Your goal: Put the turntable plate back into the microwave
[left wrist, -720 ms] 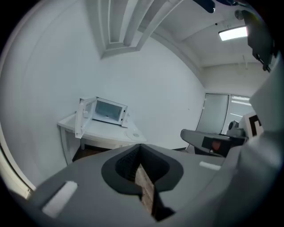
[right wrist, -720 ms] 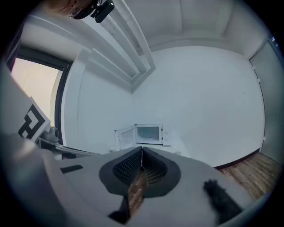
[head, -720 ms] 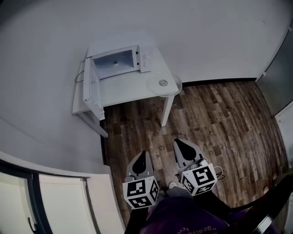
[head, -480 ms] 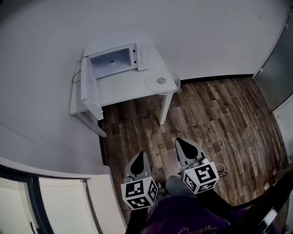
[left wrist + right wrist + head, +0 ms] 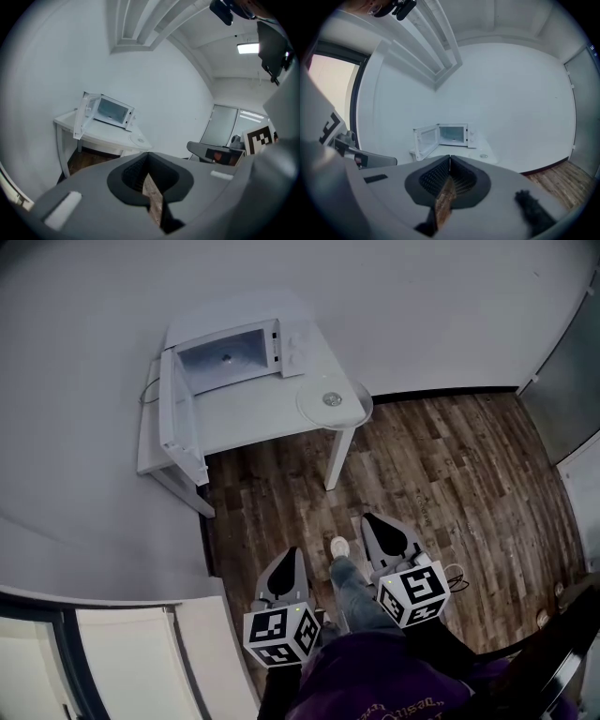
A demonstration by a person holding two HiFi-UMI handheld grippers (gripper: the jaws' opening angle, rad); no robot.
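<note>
A white microwave stands on a white table with its door swung wide open and its cavity bare. The round glass turntable plate lies on the table's right corner, right of the microwave. Both grippers are far from the table, held low near the person's body over the wooden floor. My left gripper is shut and holds nothing. My right gripper is shut too, with nothing between its tips. The left gripper view shows the microwave and plate; the right gripper view shows the microwave and plate.
White walls run behind and to the left of the table. The wooden floor lies between me and the table. The person's leg and shoe step forward between the grippers. A grey door panel stands at the right.
The person's foot has stepped forward between the two grippers. The table and microwave have shifted slightly in the head view as the person moves.
</note>
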